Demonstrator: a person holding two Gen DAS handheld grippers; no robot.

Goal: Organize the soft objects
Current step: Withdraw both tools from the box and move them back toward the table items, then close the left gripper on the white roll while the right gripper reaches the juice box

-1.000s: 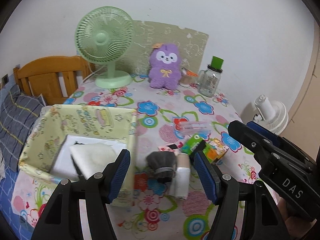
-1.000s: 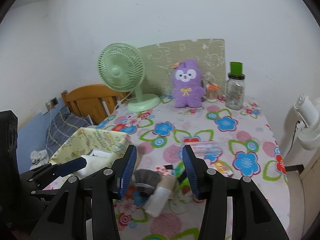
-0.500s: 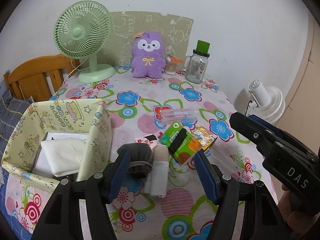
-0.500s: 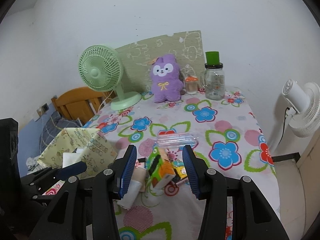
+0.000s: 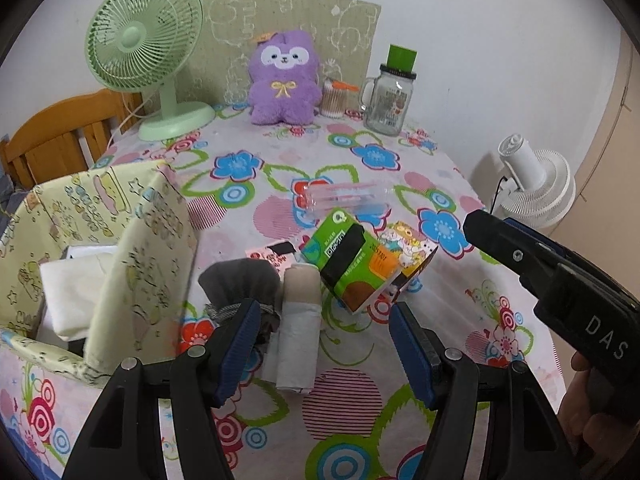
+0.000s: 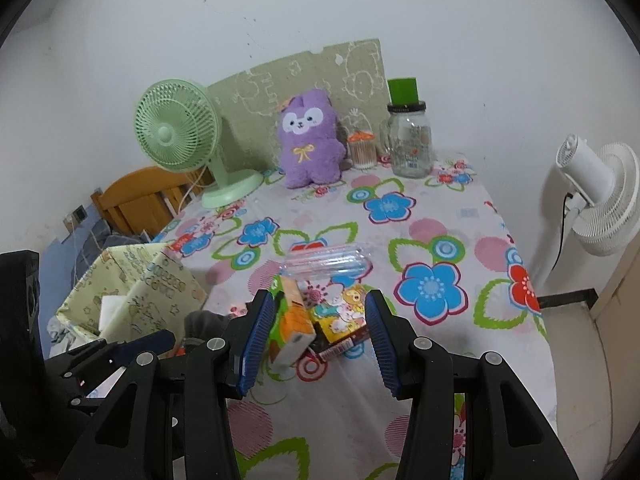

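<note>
A rolled beige and white sock and a grey sock bundle lie on the flowered tablecloth, just ahead of my open left gripper. A green and orange tissue pack lies tilted to their right. My open right gripper hovers over the tissue pack and a colourful cartoon packet, touching neither. The yellow fabric storage box at the left holds folded white cloth. A purple plush toy sits at the back of the table.
A green desk fan, a glass jar with a green lid and a small swab jar stand along the back. A clear plastic case lies mid-table. A white floor fan stands right of the table, a wooden chair left.
Both grippers moved forward and down toward the pile. The socks and tissue pack now sit closer and larger in view. The jaws stayed at the same width.
</note>
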